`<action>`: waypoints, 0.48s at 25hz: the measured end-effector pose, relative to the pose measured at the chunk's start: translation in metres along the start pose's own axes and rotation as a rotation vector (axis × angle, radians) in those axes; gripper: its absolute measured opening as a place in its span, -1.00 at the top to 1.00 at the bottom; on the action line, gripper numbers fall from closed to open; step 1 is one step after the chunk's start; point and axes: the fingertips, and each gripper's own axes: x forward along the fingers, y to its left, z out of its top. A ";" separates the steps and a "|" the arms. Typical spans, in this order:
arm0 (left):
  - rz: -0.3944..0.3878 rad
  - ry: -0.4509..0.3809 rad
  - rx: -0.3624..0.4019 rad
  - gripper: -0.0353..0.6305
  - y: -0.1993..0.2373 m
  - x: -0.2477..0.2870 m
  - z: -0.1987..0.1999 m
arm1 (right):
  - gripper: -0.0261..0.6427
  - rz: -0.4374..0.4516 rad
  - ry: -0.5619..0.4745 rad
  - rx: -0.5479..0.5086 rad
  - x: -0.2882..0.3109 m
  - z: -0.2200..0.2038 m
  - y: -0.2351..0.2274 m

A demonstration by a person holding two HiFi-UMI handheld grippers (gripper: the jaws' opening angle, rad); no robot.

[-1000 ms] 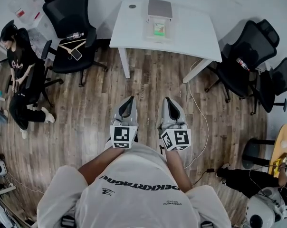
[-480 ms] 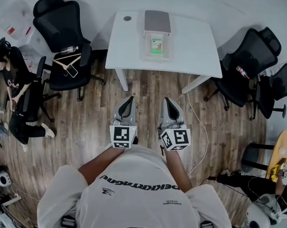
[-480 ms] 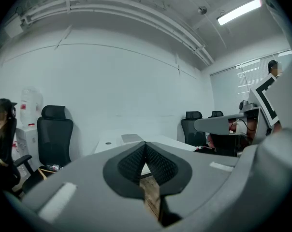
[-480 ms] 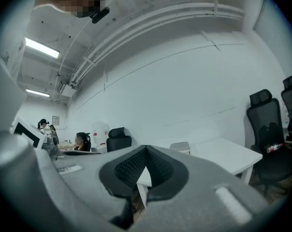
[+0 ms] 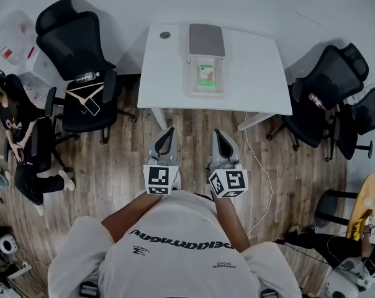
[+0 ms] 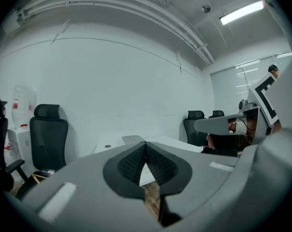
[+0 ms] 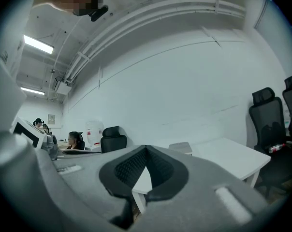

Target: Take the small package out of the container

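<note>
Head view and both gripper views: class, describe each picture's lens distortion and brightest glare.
Head view: fisheye bows the white table edges; light even, no glare. Left gripper view: dark rounded corners, ceiling pipes curve, ceiling lamp blown out. Right gripper view: same vignette, strip light glaring.

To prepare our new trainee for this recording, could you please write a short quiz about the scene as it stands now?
1. True or false: the small package lies inside the clear container on the white table.
2. The left claw and the right claw are: A) shut and empty, over the floor, short of the table; B) open above the container; C) shut on the package.
3. Fill in: on the seat of the black chair left of the table lies a wooden ____.
Key: 1 true; 2 A; 3 hanger.
</note>
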 end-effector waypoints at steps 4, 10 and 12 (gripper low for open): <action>-0.011 0.006 -0.005 0.90 0.007 0.014 0.001 | 0.93 -0.014 0.007 0.001 0.016 0.003 -0.004; -0.013 0.016 -0.014 0.90 0.011 0.026 -0.004 | 0.93 -0.022 0.031 -0.001 0.027 -0.002 -0.010; -0.011 0.019 -0.015 0.90 0.012 0.030 -0.004 | 0.93 -0.024 0.033 -0.006 0.030 -0.003 -0.013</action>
